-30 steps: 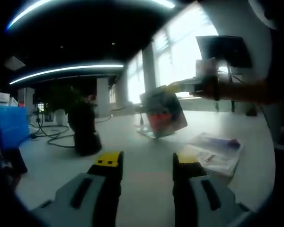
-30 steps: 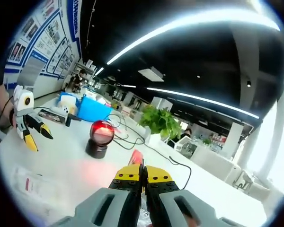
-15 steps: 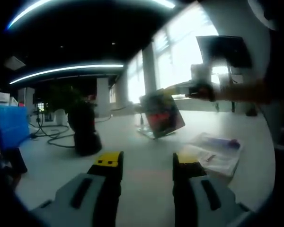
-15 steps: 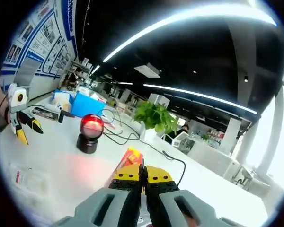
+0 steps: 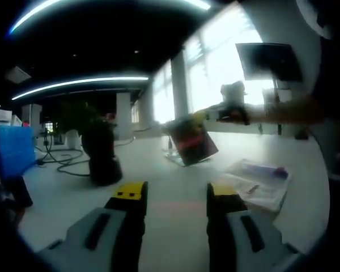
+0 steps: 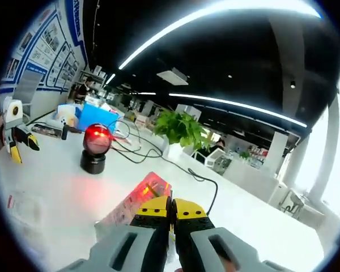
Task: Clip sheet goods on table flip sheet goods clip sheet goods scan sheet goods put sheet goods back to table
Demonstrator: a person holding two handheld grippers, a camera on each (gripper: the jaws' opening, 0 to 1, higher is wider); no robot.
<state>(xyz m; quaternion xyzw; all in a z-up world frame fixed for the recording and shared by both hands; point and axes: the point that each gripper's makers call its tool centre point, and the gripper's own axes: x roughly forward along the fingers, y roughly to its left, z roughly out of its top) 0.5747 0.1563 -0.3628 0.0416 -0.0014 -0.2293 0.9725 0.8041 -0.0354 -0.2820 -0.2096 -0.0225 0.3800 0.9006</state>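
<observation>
In the right gripper view my right gripper is shut on a clear-wrapped sheet pack, which glows red from the light of the scanner beyond it. From the left gripper view, that pack hangs tilted above the white table, gripped at its top edge by the right gripper. The dark scanner stands to the left of it. My left gripper is open over the table with nothing between its jaws; it also appears small at the far left as the left gripper.
More sheet packs lie on the table at right, the same pile showing pale at lower left. A blue bin, a potted plant and black cables sit behind the scanner. Windows are bright at the back.
The right gripper has moved the pack lower and nearer the scanner, tilting it more; red light now falls on it. The left gripper has stayed open and still.
</observation>
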